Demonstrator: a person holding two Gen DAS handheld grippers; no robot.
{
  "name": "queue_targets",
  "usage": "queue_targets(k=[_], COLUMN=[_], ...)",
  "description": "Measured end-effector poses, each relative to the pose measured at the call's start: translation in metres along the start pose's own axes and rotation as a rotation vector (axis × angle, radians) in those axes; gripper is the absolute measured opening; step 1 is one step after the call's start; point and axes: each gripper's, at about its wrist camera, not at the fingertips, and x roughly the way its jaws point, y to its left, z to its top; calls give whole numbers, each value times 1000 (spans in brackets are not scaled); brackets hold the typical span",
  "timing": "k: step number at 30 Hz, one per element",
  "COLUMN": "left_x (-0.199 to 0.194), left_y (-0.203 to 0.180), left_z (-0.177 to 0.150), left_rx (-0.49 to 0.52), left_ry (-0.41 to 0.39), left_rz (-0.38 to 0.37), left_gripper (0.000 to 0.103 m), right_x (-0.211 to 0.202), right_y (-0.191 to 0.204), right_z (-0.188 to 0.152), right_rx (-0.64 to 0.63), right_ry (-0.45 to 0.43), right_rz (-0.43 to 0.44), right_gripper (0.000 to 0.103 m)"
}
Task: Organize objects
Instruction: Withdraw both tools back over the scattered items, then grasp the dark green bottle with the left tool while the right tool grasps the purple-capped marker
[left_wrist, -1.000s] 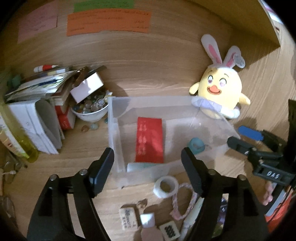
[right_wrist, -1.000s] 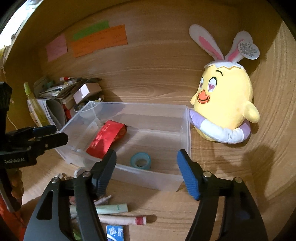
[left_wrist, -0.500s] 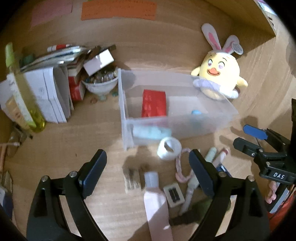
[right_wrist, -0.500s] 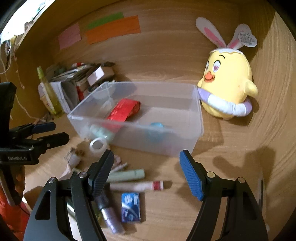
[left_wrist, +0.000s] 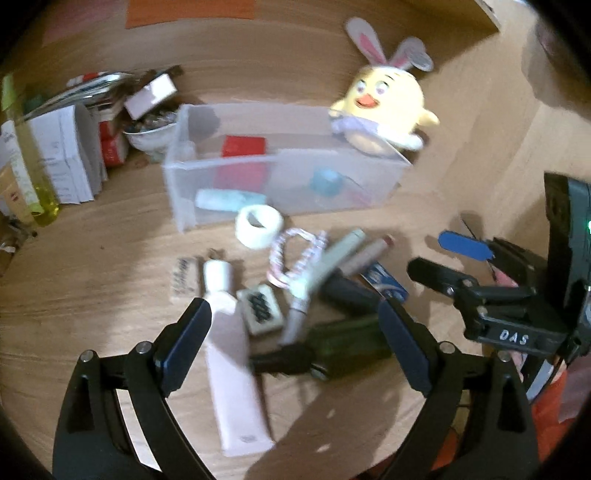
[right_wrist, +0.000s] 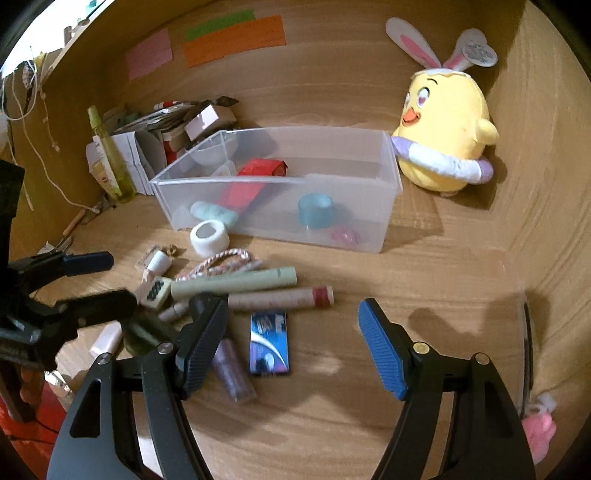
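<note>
- Between the two grippers, on the tabletop (right_wrist: 424, 280), lies the loose pile that the task wants put in order: a pale green tube (right_wrist: 236, 282), a tube with a red band (right_wrist: 284, 297), a blue packet (right_wrist: 269, 341), a purple tube (right_wrist: 232, 369), a white tape roll (right_wrist: 209, 237), a braided cord (right_wrist: 221, 264), a domino tile (left_wrist: 260, 310) and a long pink tube (left_wrist: 232, 369).
- At 12 o'clock from the pile stands the clear bin (right_wrist: 384, 221), which already holds a red packet (right_wrist: 251, 184), a teal tape roll (right_wrist: 316, 210) and a light blue tube (right_wrist: 214, 214).
- I judge all these things light. The tubes look smooth and round, so they may roll or slip; it is best to take one across its middle. The cord is soft and will hang down. The flat packet lies low on the wood and is harder to lift.
- The left gripper (left_wrist: 291, 339) has its jaws spread and empty, above the pink tube and a dark green bottle (left_wrist: 351, 343).
- The right gripper (right_wrist: 291, 336) has also its jaws spread and empty, over the blue packet.
- At 1 o'clock, a plush chick (right_wrist: 443, 140) touches the bin's corner; at 10 o'clock, books and a yellow bottle (right_wrist: 110, 158) stand close.
- Open room is at 3 o'clock of the pile. The bin wall is tall, so things must go over its rim.
</note>
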Motion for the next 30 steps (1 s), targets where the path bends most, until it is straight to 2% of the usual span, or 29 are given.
queue_targets(k=[5, 10, 12, 13, 14, 22, 24, 26, 30], left_x=[13, 22, 25, 26, 26, 10, 3, -3, -11], left_y=[-21, -24, -25, -25, -26, -18, -11, -5, 8], left_z=[-10, -16, -20, -21, -23, -29, -27, -25, -21], left_rx=[47, 34, 30, 31, 31, 5, -22, -44, -76], left_ry=[40, 54, 56, 58, 60, 5, -17, -37, -70], left_rz=[8, 26, 33, 30, 31, 28, 19, 16, 16], left_gripper=[93, 93, 88, 78, 78, 78, 78, 78, 78], right_x=[-8, -14, -13, -12, -11, 6, 11, 15, 25], right_y=[-12, -15, -14, -13, -11, 14, 20, 25, 40], right_z=[-8, -13, -13, -13, -12, -12, -11, -10, -8], right_rx=[31, 36, 32, 29, 26, -40, -53, -65, -112], right_ry=[-5, -10, -9, -6, -5, 11, 18, 34, 63], right_rz=[3, 26, 32, 37, 43, 77, 71, 89, 106], right_gripper=[71, 71, 71, 71, 71, 70, 67, 59, 53])
